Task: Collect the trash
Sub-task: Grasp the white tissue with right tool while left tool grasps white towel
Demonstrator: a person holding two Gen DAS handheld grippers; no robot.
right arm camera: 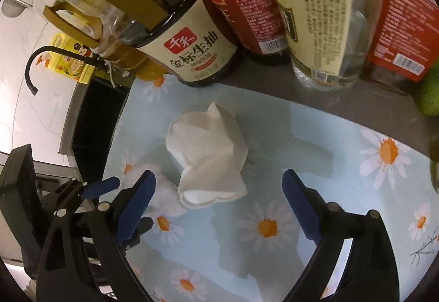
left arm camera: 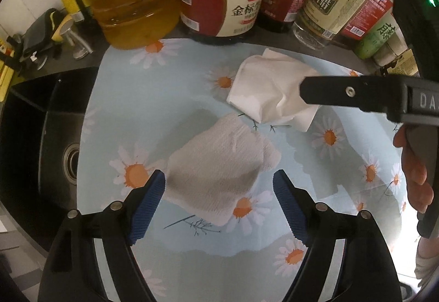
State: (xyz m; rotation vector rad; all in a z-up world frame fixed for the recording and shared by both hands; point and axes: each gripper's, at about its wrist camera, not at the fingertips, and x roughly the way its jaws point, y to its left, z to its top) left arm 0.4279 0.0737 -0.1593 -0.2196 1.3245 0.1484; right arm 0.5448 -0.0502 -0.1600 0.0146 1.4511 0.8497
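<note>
Trash here means two bits of paper on the flowery mat (left arm camera: 153, 109). One is a bumpy paper towel (left arm camera: 219, 164). The other is a smooth crumpled tissue (right arm camera: 208, 162), lying just past the towel, closer to the row of sauce bottles (left arm camera: 227, 0).

My left gripper (left arm camera: 219, 192) points down at the towel. Its blue fingers (left arm camera: 149, 206) are spread wide and hold nothing. The towel sits right ahead, between the tips, with its near corner reaching toward me. It stretches longways from that corner up and to the right, so it lies slanted across the gap, not straight across.

My right gripper (right arm camera: 219, 197) is spread wide too, and empty. The tissue lies just ahead of its tips, a bit to the left of the middle. It stands tall and thin, running away from me.

So each hand has its own piece. I think both just need to go down and squeeze. The sink (left arm camera: 49, 142) is close on the left.
</note>
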